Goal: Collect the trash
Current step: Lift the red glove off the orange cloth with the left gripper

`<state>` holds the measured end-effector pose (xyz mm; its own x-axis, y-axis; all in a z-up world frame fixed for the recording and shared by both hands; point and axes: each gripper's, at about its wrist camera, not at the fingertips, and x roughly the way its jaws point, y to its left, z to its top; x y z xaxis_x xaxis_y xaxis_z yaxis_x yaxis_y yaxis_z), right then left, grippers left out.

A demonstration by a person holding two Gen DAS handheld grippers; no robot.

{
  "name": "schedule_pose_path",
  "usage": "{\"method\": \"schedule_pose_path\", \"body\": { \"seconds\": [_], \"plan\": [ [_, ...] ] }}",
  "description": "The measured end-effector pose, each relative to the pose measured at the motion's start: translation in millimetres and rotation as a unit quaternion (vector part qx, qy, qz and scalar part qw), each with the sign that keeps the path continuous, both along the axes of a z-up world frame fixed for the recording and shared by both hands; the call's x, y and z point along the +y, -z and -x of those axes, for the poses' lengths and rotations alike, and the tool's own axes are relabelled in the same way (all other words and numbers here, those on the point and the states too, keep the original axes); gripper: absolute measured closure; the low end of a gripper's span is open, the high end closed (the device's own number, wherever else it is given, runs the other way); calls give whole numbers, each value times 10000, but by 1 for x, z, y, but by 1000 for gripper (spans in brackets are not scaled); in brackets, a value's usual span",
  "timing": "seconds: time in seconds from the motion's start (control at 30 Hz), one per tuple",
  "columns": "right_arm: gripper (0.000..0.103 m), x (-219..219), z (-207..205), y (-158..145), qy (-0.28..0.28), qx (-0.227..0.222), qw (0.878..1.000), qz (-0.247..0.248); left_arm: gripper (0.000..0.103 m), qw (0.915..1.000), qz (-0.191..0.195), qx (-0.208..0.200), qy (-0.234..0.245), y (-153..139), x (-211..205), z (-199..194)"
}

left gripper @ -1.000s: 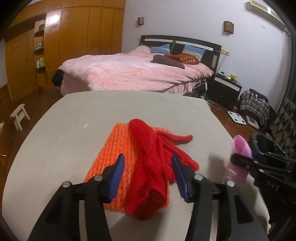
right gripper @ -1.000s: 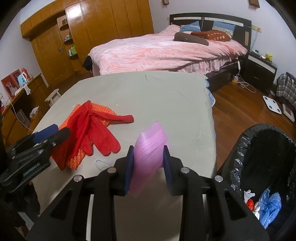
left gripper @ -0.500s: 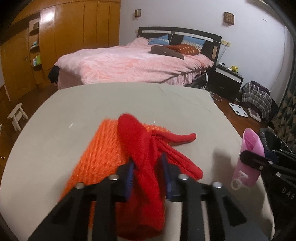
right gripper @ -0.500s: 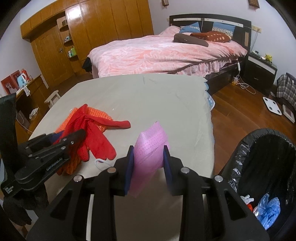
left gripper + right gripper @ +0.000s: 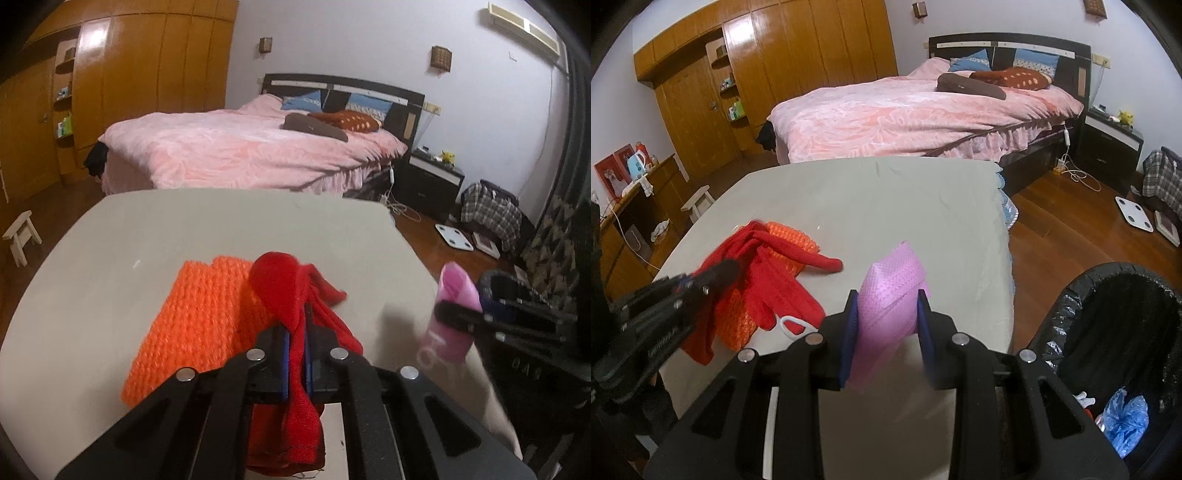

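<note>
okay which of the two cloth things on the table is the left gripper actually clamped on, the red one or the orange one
The red glove: the left gripper is shut on it. The orange knit piece lies flat beside it, ungripped.

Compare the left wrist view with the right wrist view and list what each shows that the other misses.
Only the left wrist view shows the left gripper pinching the red glove between its fingers. Only the right wrist view shows inside the black bin, with a blue bag at the bottom. Both show the orange knit piece, the pink mask in the right gripper, and the bed.
</note>
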<state>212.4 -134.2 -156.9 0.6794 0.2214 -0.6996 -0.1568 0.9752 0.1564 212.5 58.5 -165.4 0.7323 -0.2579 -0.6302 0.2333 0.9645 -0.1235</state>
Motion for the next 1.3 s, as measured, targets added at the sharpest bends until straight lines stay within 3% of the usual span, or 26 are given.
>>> {"method": "schedule_pose_path", "body": {
  "seconds": [0.13, 0.2, 0.27, 0.37, 0.43, 0.53, 0.6, 0.7, 1.3],
  "plan": [
    [74, -1, -1, 1, 17, 17, 10000, 3, 96, 9996, -147, 225, -19, 12, -5, -4],
    [74, -1, -2, 1, 7, 36, 10000, 14, 88, 9992, -220, 320, -108, 16, -6, -7],
    [74, -1, -2, 2, 12, 34, 10000, 7, 87, 9988, -276, 364, -165, 19, -7, -12],
    [74, 0, -2, 2, 10, 25, 10000, 12, 70, 9985, -337, 353, -236, 20, -8, -15],
    [74, -1, -2, 3, 11, 26, 10000, 8, 67, 9984, -362, 349, -268, 21, -9, -18],
    [74, -1, -2, 3, 13, 25, 10000, 7, 68, 9981, -346, 441, -256, 24, -10, -22],
    [74, -1, -2, 3, 11, 17, 10000, 2, 83, 9982, -324, 454, -237, 24, -10, -23],
    [74, -1, -2, 1, 14, -12, 10000, -10, 94, 9985, -256, 422, -222, 22, -9, -22],
    [74, -5, 15, -24, -5, -248, 9997, -48, 97, 9994, -47, 22, -346, -15, -4, 3]
  ]
}}
